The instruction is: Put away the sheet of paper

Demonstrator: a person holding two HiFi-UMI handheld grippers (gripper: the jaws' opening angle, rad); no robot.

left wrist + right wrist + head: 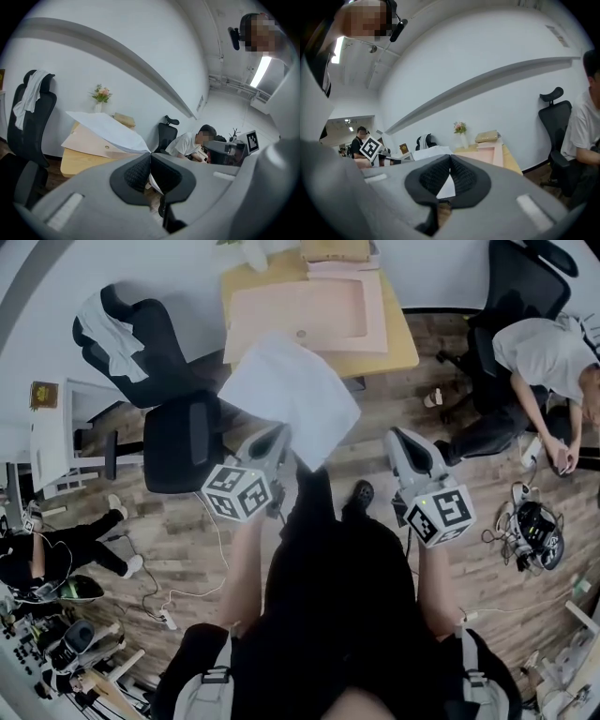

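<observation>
The sheet of paper (286, 390) was held in the air, pinched at its near corner by the left gripper (279, 439), whose jaws were seen pressed onto it in the left gripper view. From that pinch the sheet was spread forward, away from the person. Its long axis was judged to run from the jaws toward the near left corner of the desk (405, 345), and its far corner was seen against the near edge of the pink tray (319, 315) laid on the desk.

The right gripper (398, 439) was held just to the right of the sheet and apart from it. Its jaws were pressed together and nothing was judged to be gripped, though a sliver of white was glimpsed through the gap under the tips and its source could not be told.

The carrying was thus left to the left gripper alone, with the desk lying straight ahead of it. Open floor was seen before the desk's near edge. A black office chair (178, 432) was set by the desk's left edge, close beside the left gripper's path, and a seated person (544, 357) was well off past the right edge. Where the sheet was meant to go could not be told; a sheet held by one corner was judged likely to droop or fold against the near edge
</observation>
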